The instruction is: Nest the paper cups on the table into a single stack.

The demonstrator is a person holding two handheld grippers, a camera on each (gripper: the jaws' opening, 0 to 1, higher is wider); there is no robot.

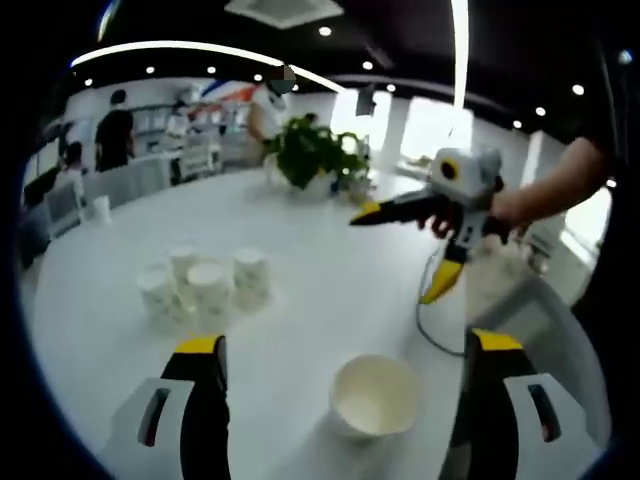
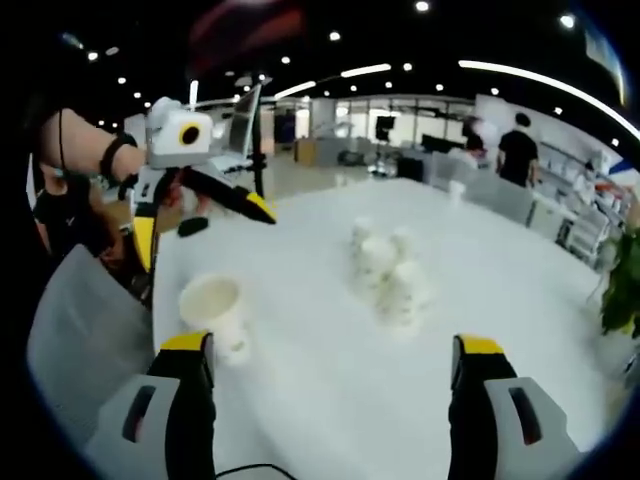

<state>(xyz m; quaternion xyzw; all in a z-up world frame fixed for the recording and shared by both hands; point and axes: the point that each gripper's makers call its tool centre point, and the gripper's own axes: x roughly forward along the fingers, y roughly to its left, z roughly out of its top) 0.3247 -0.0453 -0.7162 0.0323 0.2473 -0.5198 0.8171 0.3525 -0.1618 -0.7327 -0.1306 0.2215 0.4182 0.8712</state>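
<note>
Several white paper cups (image 1: 205, 282) stand upside down in a cluster on the white table (image 1: 320, 250). One upright cup (image 1: 375, 396) sits apart near the table edge, between my left gripper's (image 1: 345, 350) open jaws and a little ahead of them. My right gripper (image 1: 408, 250) is held by a hand above the table at right, jaws spread, nothing in them. From the right gripper view, the cluster (image 2: 385, 270) lies ahead and the lone upright cup (image 2: 214, 310) is just past the left jaw of my open right gripper (image 2: 335, 350). My left gripper (image 2: 205, 225) hovers open at upper left.
A potted green plant (image 1: 315, 152) stands at the table's far side. Grey chair backs (image 2: 85, 340) line the table edge. A cable (image 1: 430, 325) trails over the table near the right gripper. People stand in the background by shelves (image 1: 115, 130).
</note>
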